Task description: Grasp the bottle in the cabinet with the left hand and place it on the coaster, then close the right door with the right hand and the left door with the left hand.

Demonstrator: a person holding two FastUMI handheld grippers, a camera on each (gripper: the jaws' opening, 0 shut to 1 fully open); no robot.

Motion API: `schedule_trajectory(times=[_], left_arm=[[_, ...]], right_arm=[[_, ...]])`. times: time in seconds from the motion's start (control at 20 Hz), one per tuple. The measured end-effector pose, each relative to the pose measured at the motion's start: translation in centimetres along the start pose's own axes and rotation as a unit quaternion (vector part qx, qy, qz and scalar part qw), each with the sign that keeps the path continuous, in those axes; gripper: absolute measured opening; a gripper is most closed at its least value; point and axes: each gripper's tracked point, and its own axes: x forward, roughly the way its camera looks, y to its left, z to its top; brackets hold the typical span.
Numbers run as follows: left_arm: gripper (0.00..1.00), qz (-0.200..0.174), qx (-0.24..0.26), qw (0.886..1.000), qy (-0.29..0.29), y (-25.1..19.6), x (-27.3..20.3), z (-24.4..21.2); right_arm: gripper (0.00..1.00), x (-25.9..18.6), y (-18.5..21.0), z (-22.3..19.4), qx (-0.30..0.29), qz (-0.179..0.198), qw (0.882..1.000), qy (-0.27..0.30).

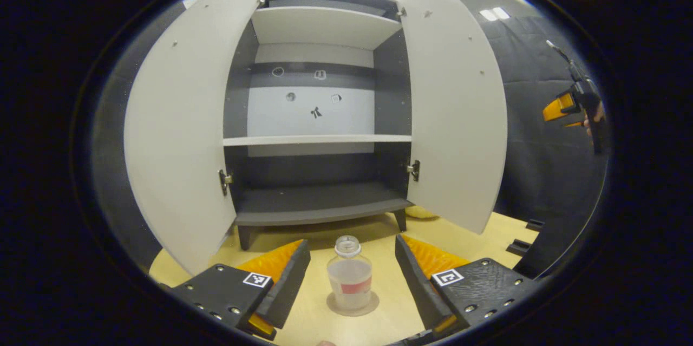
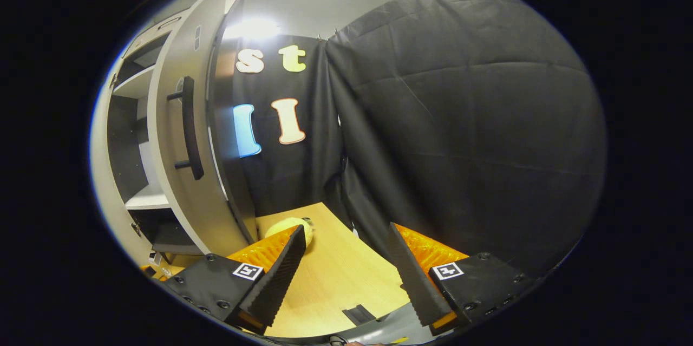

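Left gripper [image 1: 352, 275]: jaws spread wide, nothing held, ribbed wedge-shaped fingers [image 1: 289, 281] either side of the bottle [image 1: 350, 278], clear gaps both sides, no contact. Bottle: one, small, clear, rounded shoulders, pale cap, red band low on the body, upright, sitting centred on the coaster [image 1: 352, 305], a thin round disc, one of them, at 6 o'clock in the left gripper view. Both rest on the table [image 1: 379, 237], light wood grain, smooth. Cabinet [image 1: 319, 140]: one, dark carcass, matte pale shelves, short dark legs. Two doors, flat pale panels, both swung open: left door [image 1: 178, 129] at 9 o'clock, right door [image 1: 455, 113] at 3 o'clock. Metal hinges visible on the inner edges. Back panel carries a few small marks, too small to tell. Right gripper [image 1: 574, 108] shows far off at 3 o'clock in the left gripper view, a hand on it. In the right gripper view its jaws are apart and unloaded over bare table, right door at 9 o'clock with one dark bar handle [image 2: 188, 128], a yellow soft-looking lump [image 2: 292, 227] just past the left finger, creased black cloth wall [image 2: 460, 118] from 12 to 3.
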Motion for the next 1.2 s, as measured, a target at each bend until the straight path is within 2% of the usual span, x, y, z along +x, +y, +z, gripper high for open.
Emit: schedule_trajectory(times=[0.45, 0.55, 0.65, 0.75, 0.8, 0.9, 1.05, 1.2], left_arm=[[0.92, 0.102, -0.007, 0.994, -0.035, 6.0, -9.0, 11.4], [0.92, 0.125, 0.002, 0.991, -0.047, 7.5, -9.9, 14.2], [0.92, 0.140, -0.009, 0.989, -0.047, 8.5, -10.4, 16.0], [0.95, 0.151, -0.024, 0.988, -0.020, 9.4, -10.1, 16.3], [0.92, 0.152, -0.025, 0.988, -0.008, 9.5, -9.9, 16.5], [0.92, 0.148, -0.027, 0.989, -0.008, 9.8, -9.7, 18.2], [0.92, 0.124, -0.058, 0.990, -0.021, 9.3, -8.8, 20.4], [0.92, 0.120, -0.076, 0.989, -0.044, 9.9, -8.2, 22.4]], right_arm=[[0.97, 1.5, 3.7, 6.2, -0.011, 0.050, 0.997, -0.064], [0.97, 1.6, 4.6, 7.8, -0.014, 0.067, 0.995, -0.079], [0.97, 1.8, 5.4, 9.2, -0.024, 0.084, 0.992, -0.093], [0.96, 2.2, 5.8, 10.3, -0.036, 0.096, 0.990, -0.100], [0.96, 2.3, 6.1, 11.0, -0.037, 0.104, 0.988, -0.103], [0.97, 2.2, 7.5, 12.4, -0.050, 0.130, 0.984, -0.115], [0.96, 3.1, 8.1, 13.2, -0.072, 0.150, 0.979, -0.116], [0.97, 4.3, 8.8, 14.1, -0.073, 0.169, 0.976, -0.113]])
